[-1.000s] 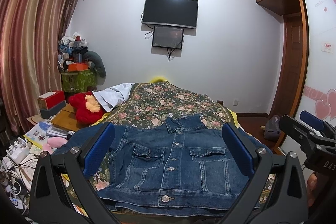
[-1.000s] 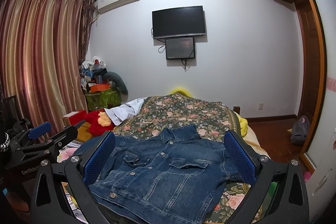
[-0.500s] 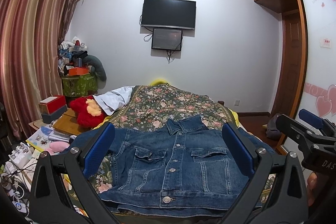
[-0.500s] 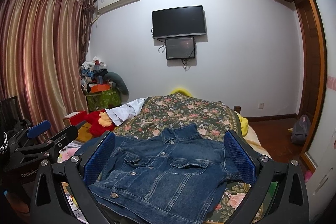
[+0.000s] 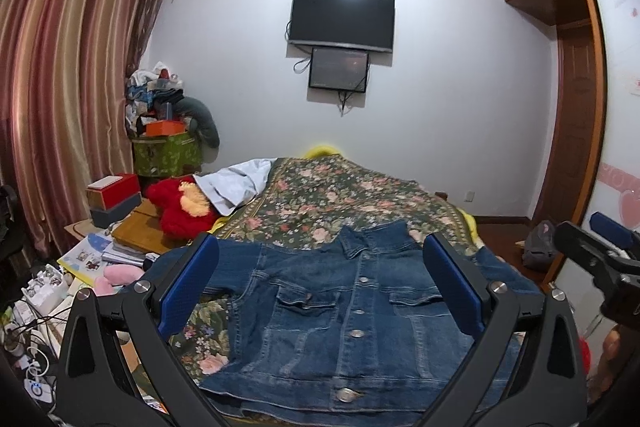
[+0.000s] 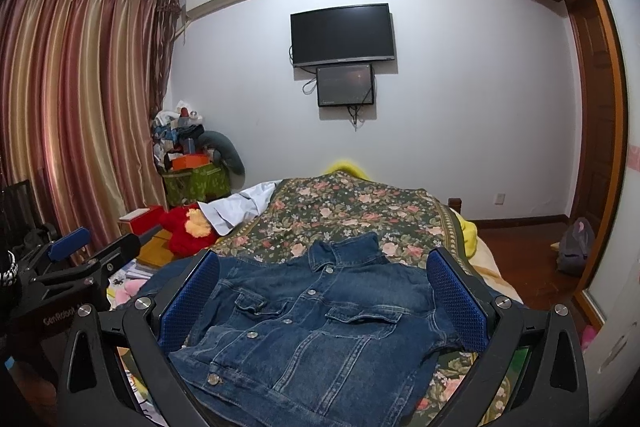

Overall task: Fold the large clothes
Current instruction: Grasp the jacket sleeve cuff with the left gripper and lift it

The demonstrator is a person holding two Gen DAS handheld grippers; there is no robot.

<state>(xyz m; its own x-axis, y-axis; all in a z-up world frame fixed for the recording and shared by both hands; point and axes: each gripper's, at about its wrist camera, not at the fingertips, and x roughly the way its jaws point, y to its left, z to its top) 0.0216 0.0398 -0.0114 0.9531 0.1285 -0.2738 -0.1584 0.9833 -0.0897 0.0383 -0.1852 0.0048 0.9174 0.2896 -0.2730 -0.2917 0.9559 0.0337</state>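
A blue denim jacket [image 5: 352, 319] lies flat, buttoned, front up, collar away from me, on the near end of a bed with a floral cover [image 5: 340, 195]. It also shows in the right wrist view [image 6: 316, 331]. My left gripper [image 5: 320, 287] is open and empty, held above the jacket's near hem. My right gripper [image 6: 324, 299] is open and empty, also above the jacket's near part. Each gripper shows at the edge of the other's view: the right one [image 5: 600, 259], the left one [image 6: 76, 263].
A red plush toy [image 5: 180, 207] and a white cloth [image 5: 236, 183] lie at the bed's left side. Boxes, books and cables crowd the floor on the left [image 5: 72, 255]. A wardrobe and door [image 5: 580, 107] stand on the right. A TV [image 5: 342, 19] hangs on the far wall.
Both grippers stay open over the jacket. The left wrist view has tilted slightly upward. The jacket has not moved.
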